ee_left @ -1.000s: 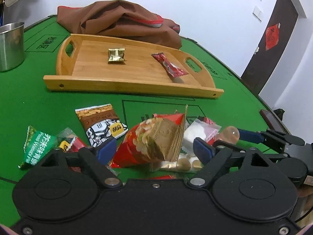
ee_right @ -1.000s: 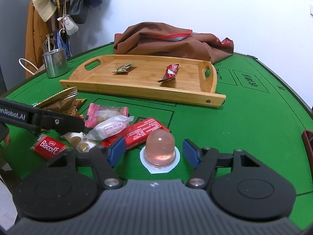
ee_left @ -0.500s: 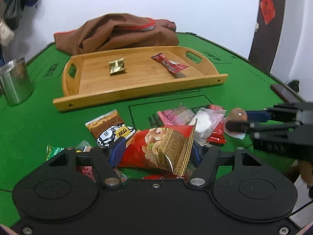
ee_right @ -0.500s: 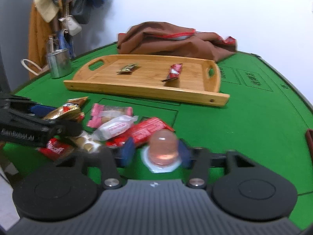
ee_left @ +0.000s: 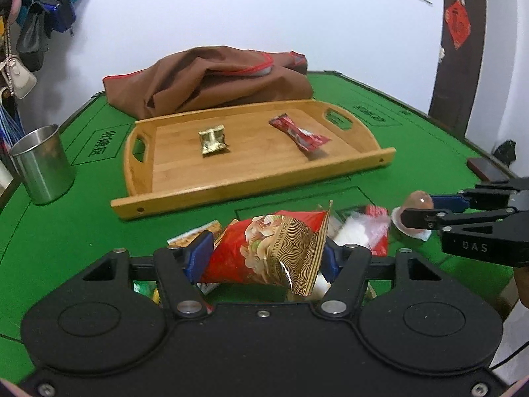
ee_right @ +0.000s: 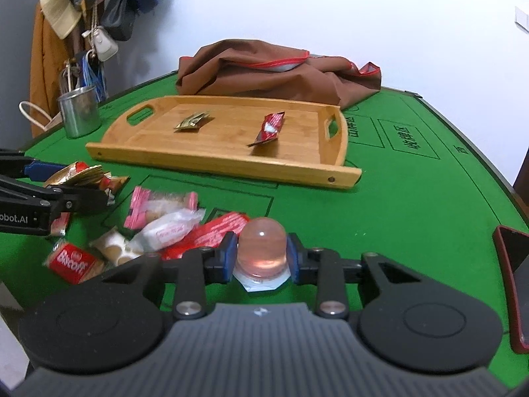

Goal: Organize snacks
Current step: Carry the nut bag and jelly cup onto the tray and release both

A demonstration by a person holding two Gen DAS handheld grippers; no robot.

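My left gripper (ee_left: 264, 255) is shut on a red and gold snack bag (ee_left: 264, 244) and holds it a little above the green table. In the right wrist view the same bag (ee_right: 79, 173) shows at the far left between the left gripper's fingers (ee_right: 82, 198). The blue pads of my right gripper (ee_right: 261, 258) press on both sides of a pink jelly cup (ee_right: 261, 243), so it is shut on the cup. A pile of loose snacks (ee_right: 165, 228) lies between the two grippers. Beyond it, a wooden tray (ee_left: 251, 192) holds a gold candy (ee_left: 213, 139) and a red wrapper (ee_left: 299, 134).
A steel cup (ee_left: 43, 165) stands to the left of the tray, and a brown cloth (ee_left: 211, 79) lies heaped behind it. A dark red phone (ee_right: 515, 281) lies at the table's right edge. Bags and a hat (ee_right: 99, 6) hang on the wall at the left.
Both grippers have closed: the left on the red snack bag, the right on the jelly cup. The left gripper has risen with the bag and rolled, so its view now sits level.
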